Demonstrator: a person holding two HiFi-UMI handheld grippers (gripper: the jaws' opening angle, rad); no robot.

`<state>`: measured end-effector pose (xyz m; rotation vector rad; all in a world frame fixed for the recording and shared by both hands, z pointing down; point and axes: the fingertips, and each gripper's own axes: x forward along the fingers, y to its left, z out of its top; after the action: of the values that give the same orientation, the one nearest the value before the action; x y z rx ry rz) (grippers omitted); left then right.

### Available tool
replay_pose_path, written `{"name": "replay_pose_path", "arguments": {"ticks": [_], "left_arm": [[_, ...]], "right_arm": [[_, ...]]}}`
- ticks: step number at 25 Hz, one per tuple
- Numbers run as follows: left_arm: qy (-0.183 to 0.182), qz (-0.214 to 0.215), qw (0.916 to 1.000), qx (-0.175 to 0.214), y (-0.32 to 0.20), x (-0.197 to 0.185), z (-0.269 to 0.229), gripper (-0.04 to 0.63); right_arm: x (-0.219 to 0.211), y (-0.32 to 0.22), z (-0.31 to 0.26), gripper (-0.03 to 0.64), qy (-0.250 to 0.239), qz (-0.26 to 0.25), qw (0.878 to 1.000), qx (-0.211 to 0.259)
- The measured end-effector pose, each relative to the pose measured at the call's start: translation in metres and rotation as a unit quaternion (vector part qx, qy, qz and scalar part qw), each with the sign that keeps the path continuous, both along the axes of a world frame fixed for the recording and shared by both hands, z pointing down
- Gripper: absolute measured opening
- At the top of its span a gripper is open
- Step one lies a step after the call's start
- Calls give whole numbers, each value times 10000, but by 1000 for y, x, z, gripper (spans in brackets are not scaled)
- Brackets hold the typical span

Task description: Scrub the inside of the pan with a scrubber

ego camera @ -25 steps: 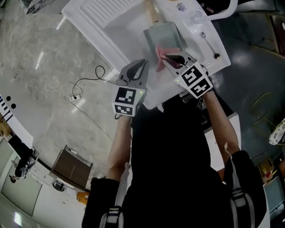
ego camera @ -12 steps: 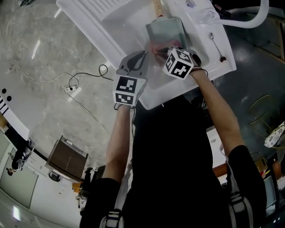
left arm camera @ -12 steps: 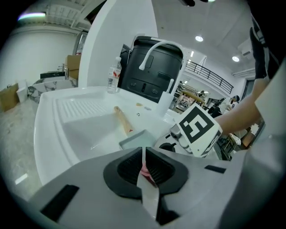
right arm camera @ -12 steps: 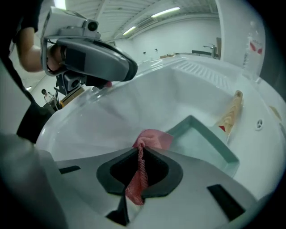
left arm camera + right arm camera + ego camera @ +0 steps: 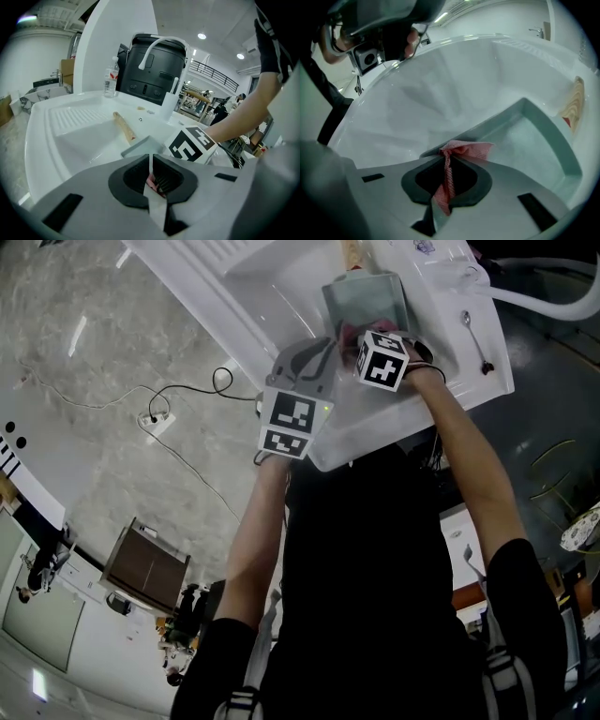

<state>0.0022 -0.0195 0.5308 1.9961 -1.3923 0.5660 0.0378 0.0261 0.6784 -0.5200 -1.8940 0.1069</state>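
the right gripper view is showing what the head view is barely catching: the right gripper (image 5: 447,157) jaws are clamping a pink mesh scrubber (image 5: 465,150), its free end sitting at the rim of the square pan (image 5: 543,140) in the sink (image 5: 454,84). the left gripper (image 5: 150,159) jaws are pressing together on nothing, just short of the pan's corner.

1. Both arms are out in front: the left arm (image 5: 255,535) runs nearly straight, and the right arm (image 5: 472,470) angles inward.
2. The left hand-held gripper (image 5: 150,163) has its jaws pressed together with nothing between them.
3. The right hand-held gripper (image 5: 446,164) sits just beside the left one. It's tipped downward, with its jaws clamped on a pink mesh scrubber (image 5: 465,150).
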Motion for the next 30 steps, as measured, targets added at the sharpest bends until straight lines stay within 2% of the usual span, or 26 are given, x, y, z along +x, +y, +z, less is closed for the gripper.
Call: {"name": "replay_pose_path", "arguments": {"ticks": [7,11,15,21,30], "left_arm": [[8,200,9998,-89,1,5,2,49],[11,205,9996,-188,0,6,6,49],[168,151,9994,-268,-1,4,5,49],[391,52,9988,-285,-4,1,2,49],[606,-20,9978,-279,-4,-3,-1,49]], "right_arm": [[2,2,7,48,5,37,9999,-119],[-5,-2,8,48,-39,96,9999,43],[-19,-5,7,48,-143,288,9994,121],[-33,-12,7,48,-206,224,9992,250],[-57,-49,1,48,-432,538,9963,513]]}}
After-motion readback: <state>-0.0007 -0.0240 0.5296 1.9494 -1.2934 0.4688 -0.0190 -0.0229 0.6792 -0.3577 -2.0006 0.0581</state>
